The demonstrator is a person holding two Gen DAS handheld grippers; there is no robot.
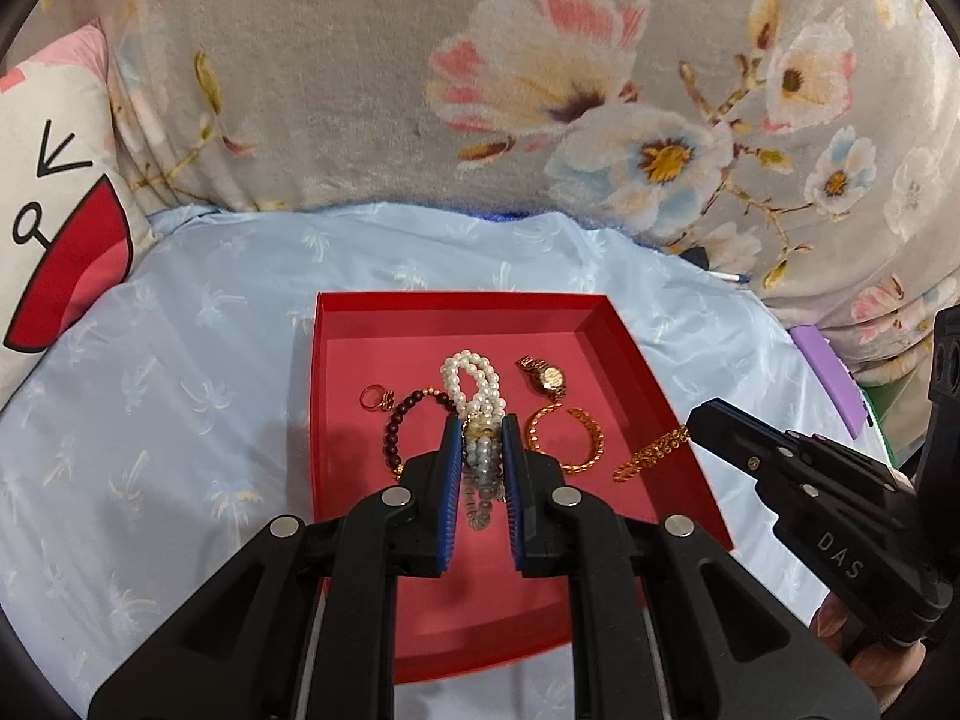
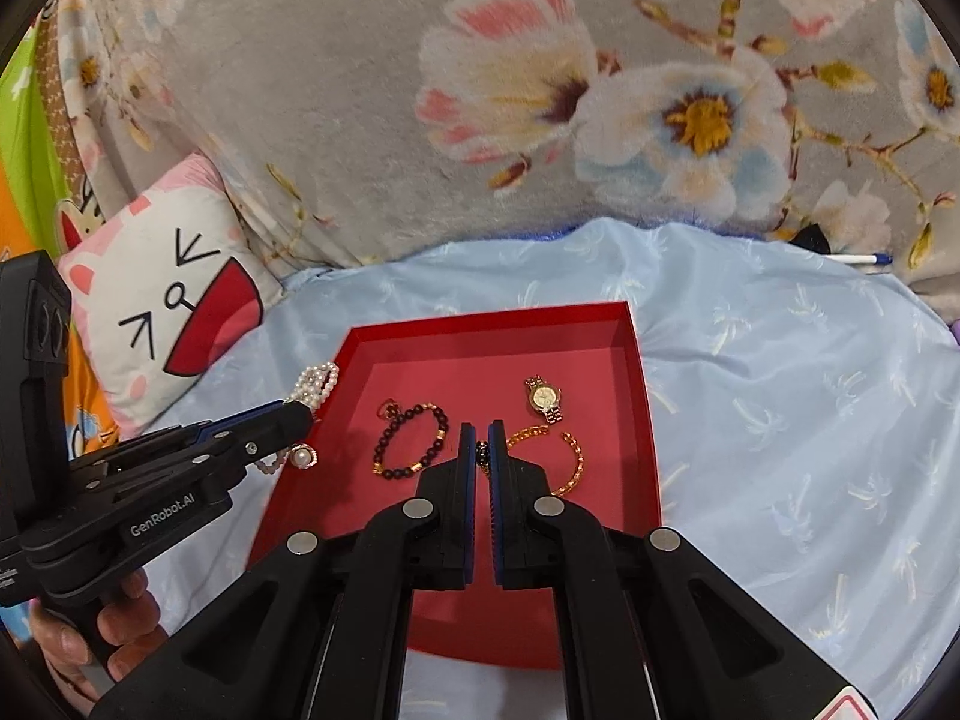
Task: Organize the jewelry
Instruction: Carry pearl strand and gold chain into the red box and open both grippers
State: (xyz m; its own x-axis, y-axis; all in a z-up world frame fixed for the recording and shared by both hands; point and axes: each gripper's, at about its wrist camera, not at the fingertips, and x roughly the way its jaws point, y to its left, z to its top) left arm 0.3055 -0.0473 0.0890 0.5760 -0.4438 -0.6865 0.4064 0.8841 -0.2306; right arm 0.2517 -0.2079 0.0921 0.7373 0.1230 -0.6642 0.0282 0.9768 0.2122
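A home bedroom: floral blanket (image 1: 372, 90), cartoon pillow (image 2: 174, 300), bedsheet (image 1: 180, 360).

Both hand-held tools tilt downward: the left gripper (image 1: 482, 429) clamps something, the right gripper (image 2: 482, 433) is pinched nearly closed.

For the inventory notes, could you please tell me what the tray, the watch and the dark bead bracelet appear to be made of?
Red tray: looks like matte card or paperboard, with thin, flat folded walls. Watch: gold-toned polished metal with a glinting link band; whether plated or solid is unclear. Dark bead bracelet: glossy dark round beads, possibly wood or stone, with small gold-coloured spacers.
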